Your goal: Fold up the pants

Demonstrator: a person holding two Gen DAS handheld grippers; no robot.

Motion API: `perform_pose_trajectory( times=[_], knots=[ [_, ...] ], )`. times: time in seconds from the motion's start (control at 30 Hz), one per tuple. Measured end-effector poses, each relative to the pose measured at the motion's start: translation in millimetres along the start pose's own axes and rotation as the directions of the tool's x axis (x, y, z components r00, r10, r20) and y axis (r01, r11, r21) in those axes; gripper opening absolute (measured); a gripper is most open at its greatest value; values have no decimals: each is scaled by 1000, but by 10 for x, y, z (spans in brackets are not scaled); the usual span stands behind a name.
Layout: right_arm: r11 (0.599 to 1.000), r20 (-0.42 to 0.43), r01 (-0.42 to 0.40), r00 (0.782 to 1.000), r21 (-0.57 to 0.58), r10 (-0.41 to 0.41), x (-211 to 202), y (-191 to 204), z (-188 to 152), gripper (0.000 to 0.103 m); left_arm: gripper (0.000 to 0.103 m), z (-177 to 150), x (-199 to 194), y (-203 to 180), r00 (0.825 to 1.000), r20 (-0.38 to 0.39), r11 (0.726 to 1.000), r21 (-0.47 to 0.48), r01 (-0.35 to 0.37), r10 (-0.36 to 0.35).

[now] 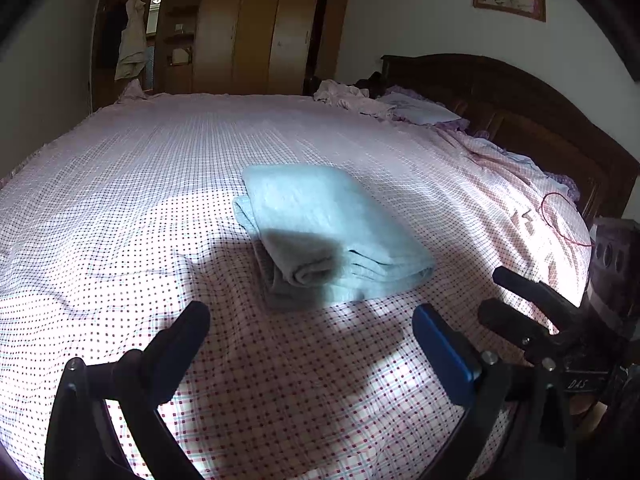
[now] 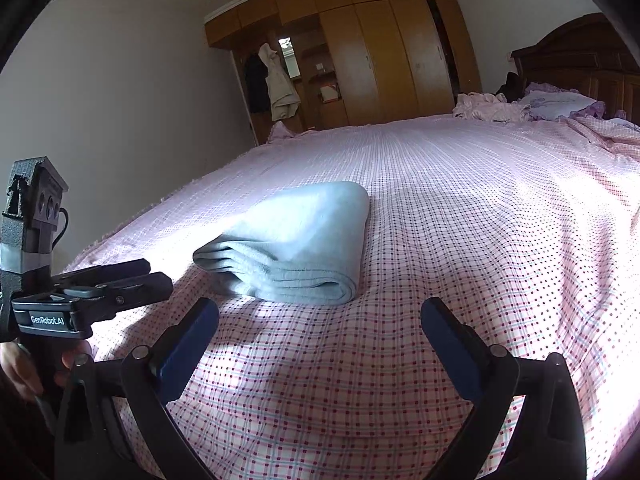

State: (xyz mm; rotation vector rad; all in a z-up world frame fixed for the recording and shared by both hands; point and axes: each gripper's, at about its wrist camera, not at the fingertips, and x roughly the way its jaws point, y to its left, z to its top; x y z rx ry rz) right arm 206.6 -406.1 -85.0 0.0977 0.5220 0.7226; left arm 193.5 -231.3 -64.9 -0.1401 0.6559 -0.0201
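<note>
From my left claw (image 1: 310,320) I see both fingers spread wide with nothing between them, hovering over the checked bedsheet (image 1: 120,200). The pants (image 1: 320,232), pale blue and folded into a compact stack of several layers, lie on the bed just ahead of this claw, a little right of its centre line and clear of both fingertips. My right claw (image 1: 490,292) shows off to the right of the left one, at about the same reach. Switching to the right wrist view, my right claw (image 2: 320,316) is also splayed open and empty, its blue-padded fingers (image 2: 188,344) apart from the cloth. From here the pants (image 2: 296,240) sit ahead and left of centre, with the rounded fold edges facing me and the stack resting flat on the bedsheet (image 2: 480,240). The left claw (image 2: 158,276) shows at the left edge of this view, near the pants' left end but not touching them; from this side I cannot tell how far its fingers stand apart. A hand (image 2: 24,364) grips its handle below. Far beyond both claws, past the pants, a crumpled pile of pink bedding (image 2: 488,106) and a pillow (image 2: 560,102) lie by the dark wooden headboard (image 1: 520,112), and a wooden wardrobe (image 2: 380,60) stands against the far wall.
</note>
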Motion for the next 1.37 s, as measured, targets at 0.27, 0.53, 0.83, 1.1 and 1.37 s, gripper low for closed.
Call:
perform_pose_trajectory(
  times=[0.27, 0.53, 0.83, 1.1, 1.37],
  knots=[
    [1000, -7, 1, 1000, -3, -1, 20, 13, -19, 97, 103, -5, 7, -5, 1000, -2, 1000, -3, 4, -4],
    [1000, -11, 1, 1000, -2, -1, 30, 12, -21, 97, 103, -17, 43, -37, 1000, -14, 1000, -9, 9, -9],
    [1000, -7, 0, 1000, -3, 0, 32, 24, -34, 97, 103, 10, 36, -44, 1000, -6, 1000, -16, 12, -12],
    [1000, -17, 2, 1000, -5, -2, 52, 35, -31, 97, 103, 1, 66, -18, 1000, -19, 1000, -27, -2, 2],
    [1000, -26, 0, 1000, -6, 0, 74, 56, -45, 97, 103, -17, 102, -58, 1000, -28, 1000, -25, 2, -3]
  ],
)
